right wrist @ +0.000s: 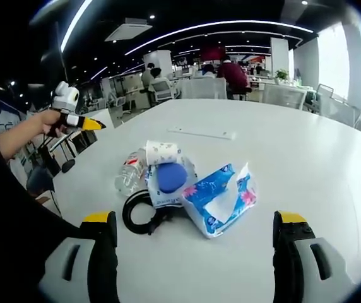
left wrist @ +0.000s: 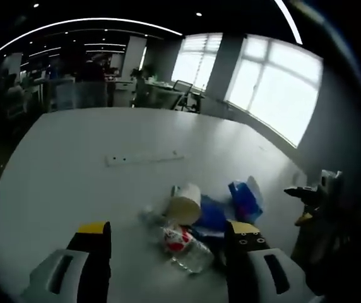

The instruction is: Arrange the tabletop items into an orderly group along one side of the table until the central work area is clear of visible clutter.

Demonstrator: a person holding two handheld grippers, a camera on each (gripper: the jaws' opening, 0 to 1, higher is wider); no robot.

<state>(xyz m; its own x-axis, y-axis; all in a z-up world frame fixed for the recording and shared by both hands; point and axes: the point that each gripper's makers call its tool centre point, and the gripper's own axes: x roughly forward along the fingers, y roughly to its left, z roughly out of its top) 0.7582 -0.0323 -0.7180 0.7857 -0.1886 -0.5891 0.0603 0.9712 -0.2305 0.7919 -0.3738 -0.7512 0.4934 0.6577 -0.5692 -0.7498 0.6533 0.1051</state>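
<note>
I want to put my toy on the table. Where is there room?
Lots of bare table lies right of the tissue pack, and more beyond the white strip. It is crowded in the middle, where the paper cup, plastic bottle, blue cap and black cable sit bunched together.

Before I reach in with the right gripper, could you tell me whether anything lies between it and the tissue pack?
Nothing visible does. Bare table runs from the open right gripper to the tissue pack, the nearest item. The black cable lies beside the pack.
</note>
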